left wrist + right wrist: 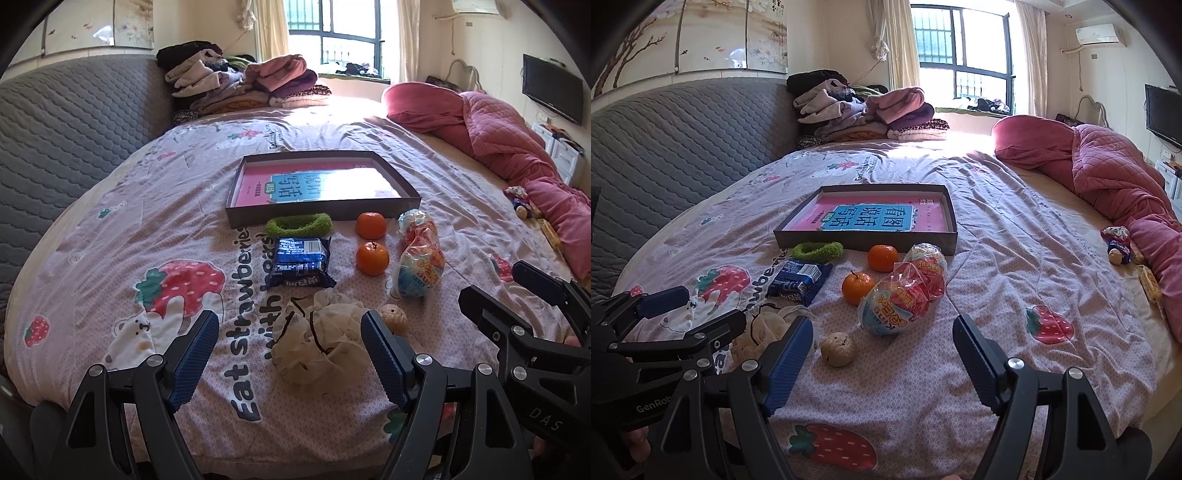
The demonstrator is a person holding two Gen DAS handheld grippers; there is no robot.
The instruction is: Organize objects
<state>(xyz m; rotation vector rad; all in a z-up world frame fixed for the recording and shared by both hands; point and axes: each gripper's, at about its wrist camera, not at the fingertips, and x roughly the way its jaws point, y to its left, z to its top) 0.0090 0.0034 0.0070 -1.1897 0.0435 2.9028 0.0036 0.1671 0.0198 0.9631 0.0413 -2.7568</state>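
Nothing lifted yet; sorting looked unstarted. Left gripper hung agape over the cream scrunchie; the next move likely called for closing on it. Counted, left to right: one green scrunchie, one biscuit packet, two tangerines, two egg toys, one walnut. Box lay beyond them. Right gripper agape, empty.

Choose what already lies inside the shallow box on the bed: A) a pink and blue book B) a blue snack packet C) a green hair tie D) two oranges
A: the book fills the box, while the other items lie outside on the bedspread.
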